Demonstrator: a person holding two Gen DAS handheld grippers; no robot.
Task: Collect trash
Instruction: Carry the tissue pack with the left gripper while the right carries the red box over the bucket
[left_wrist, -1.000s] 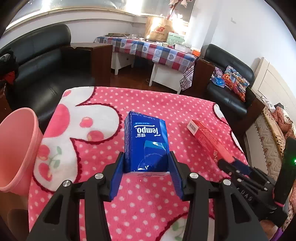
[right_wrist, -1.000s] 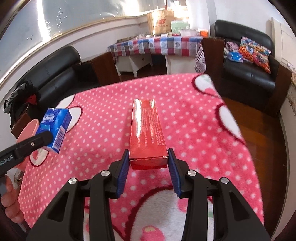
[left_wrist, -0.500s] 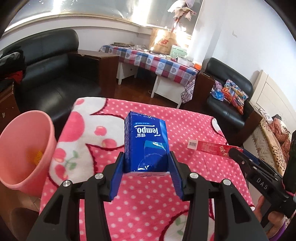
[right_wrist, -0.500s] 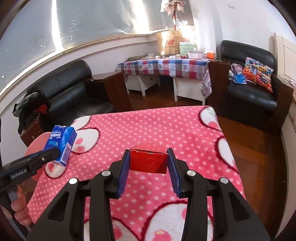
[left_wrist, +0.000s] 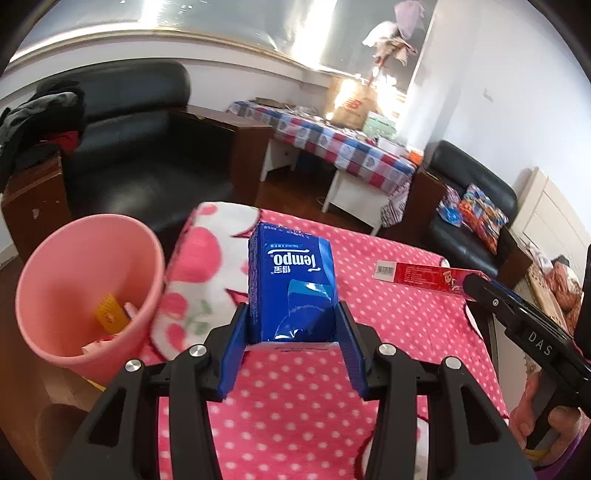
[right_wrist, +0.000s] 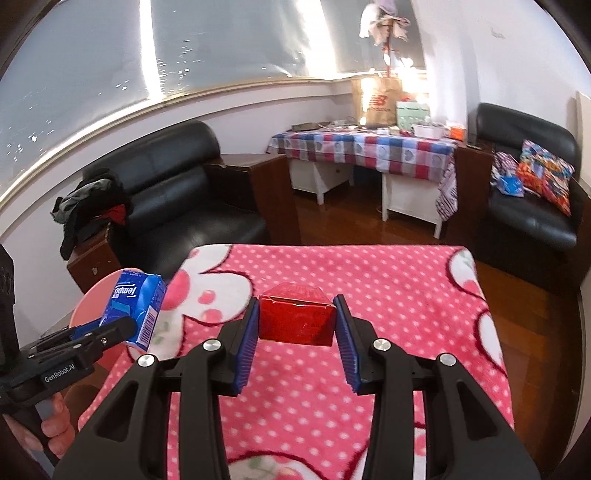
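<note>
Left claw (left_wrist: 291, 354) clenched on tissue pack (left_wrist: 291, 284), bin (left_wrist: 88, 295) down-left and close.
Right claw (right_wrist: 295, 343) gripping red box (right_wrist: 295, 319) end-on over blanket (right_wrist: 388, 295), farther from bin, so probably goes second.

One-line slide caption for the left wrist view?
Left gripper holds a blue tissue pack beside the pink bin.

bin (left_wrist: 88, 295) left of table (left_wrist: 406, 295) | tissue pack (left_wrist: 291, 288) nearer bin than box (left_wrist: 417, 275)

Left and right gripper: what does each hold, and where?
Left gripper: blue tissue pack, by its near end. Right gripper: red box, by its near end.
</note>
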